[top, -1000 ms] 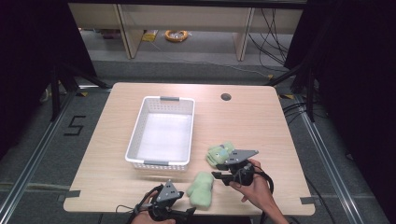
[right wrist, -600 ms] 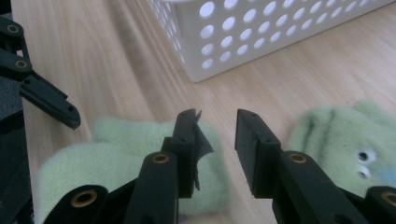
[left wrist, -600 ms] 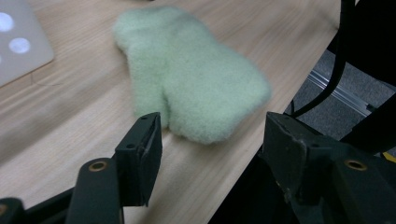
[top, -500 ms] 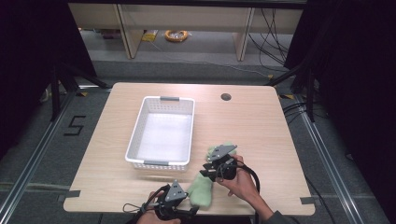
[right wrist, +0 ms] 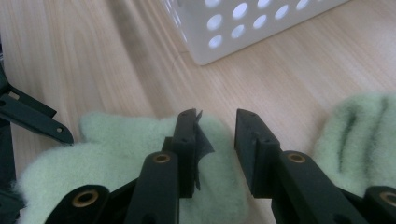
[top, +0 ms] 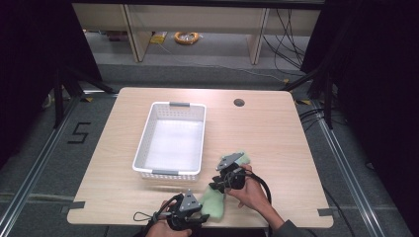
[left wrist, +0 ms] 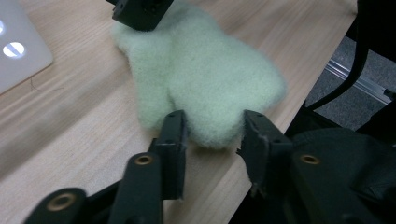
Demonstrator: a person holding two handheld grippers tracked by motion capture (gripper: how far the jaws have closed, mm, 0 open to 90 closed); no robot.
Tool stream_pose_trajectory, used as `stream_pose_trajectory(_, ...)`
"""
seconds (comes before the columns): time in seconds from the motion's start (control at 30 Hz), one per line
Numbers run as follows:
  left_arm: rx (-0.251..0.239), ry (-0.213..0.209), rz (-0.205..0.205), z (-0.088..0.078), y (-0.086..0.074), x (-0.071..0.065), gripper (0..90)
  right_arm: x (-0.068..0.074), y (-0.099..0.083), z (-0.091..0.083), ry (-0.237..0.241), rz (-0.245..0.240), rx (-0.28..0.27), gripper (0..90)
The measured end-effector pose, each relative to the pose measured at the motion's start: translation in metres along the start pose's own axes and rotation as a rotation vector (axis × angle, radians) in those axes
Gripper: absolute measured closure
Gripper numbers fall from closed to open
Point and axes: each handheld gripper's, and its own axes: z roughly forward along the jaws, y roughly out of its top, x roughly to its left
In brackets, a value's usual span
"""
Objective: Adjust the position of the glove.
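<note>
We have the pale green fluffy mitten (top: pixel 213 203) lying lengthwise between our claws, its near end pinched in the just-narrowed left gripper (left wrist: pixel 212 133), its far end under the half-closed right gripper (right wrist: pixel 215 122), jaws astride it.

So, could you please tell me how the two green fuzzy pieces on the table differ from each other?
The near fuzzy piece lies at the table's front edge, between both hand-held grippers; the far fuzzy piece lies further in, beyond the right hand-held gripper. The near fuzzy piece looks plain pale green; the far fuzzy piece shows darker stripes. The left hand-held gripper has just been closing around the near one's edge. Both are soft, green and outside the white basket.
</note>
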Motion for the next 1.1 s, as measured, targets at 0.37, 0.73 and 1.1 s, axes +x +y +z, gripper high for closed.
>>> stream_pose_trajectory(0.37, -0.002, 0.014, 0.041, -0.004, 0.001, 0.008, 80.6, 0.0, -0.006, -0.004, 0.027, 0.055, -0.009, 87.0)
stream_pose_trajectory(0.73, -0.037, 0.028, 0.074, -0.012, 0.017, 0.019, 82.6, 0.004, -0.027, -0.043, 0.01, 0.159, -0.118, 87.3)
stream_pose_trajectory(1.1, -0.009, 0.003, 0.132, 0.015, 0.041, 0.019, 82.7, 0.01, -0.071, -0.071, -0.033, 0.243, -0.16, 87.3)
